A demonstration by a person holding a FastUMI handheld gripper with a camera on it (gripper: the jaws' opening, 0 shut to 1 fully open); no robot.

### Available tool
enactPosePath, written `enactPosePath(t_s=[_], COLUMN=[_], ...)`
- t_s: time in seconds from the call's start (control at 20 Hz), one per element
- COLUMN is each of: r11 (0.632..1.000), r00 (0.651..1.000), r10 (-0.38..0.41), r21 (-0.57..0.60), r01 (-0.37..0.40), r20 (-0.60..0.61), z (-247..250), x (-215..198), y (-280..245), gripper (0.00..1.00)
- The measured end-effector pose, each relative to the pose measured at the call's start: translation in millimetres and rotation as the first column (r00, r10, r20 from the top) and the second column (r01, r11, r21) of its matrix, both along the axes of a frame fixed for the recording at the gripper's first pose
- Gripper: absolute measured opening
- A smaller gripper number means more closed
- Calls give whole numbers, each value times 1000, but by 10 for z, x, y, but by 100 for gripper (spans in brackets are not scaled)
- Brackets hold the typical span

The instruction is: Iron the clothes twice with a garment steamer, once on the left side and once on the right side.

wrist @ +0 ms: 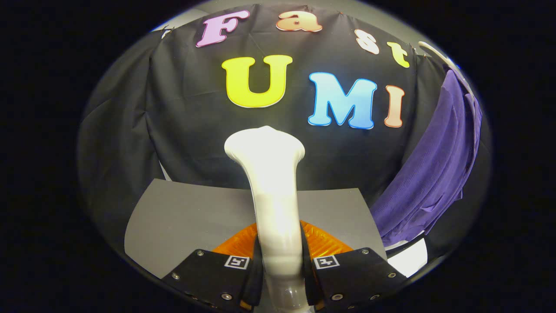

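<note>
Gripper view: steamer (273, 191) between jaws.

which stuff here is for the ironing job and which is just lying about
For the job:
- steamer, gripped between the tongs, both fingers pressing its handle
- purple garment, hanging beyond and to the right of the steamer

Just about:
- grey sheet under the steamer
- orange piece just ahead of the fingers
</note>
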State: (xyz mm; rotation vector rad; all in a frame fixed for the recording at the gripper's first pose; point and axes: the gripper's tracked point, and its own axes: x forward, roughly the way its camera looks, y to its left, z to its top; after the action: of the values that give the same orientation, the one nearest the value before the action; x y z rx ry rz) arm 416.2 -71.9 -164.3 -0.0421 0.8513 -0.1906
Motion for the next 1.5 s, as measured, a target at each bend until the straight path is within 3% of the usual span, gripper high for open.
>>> enactPosePath(t_s=[0.6,0.85,1.5], r11=[999,998,990], r00=[975,959,898], r10=[19,22,122], r21=[-45,-56,-119], r01=[-9,-7,-79], r20=[222,282,422], z=[970,1071,951], x=[-1162,-1683,-2714], y=[-104,-216,-446], gripper=[39,39,39])
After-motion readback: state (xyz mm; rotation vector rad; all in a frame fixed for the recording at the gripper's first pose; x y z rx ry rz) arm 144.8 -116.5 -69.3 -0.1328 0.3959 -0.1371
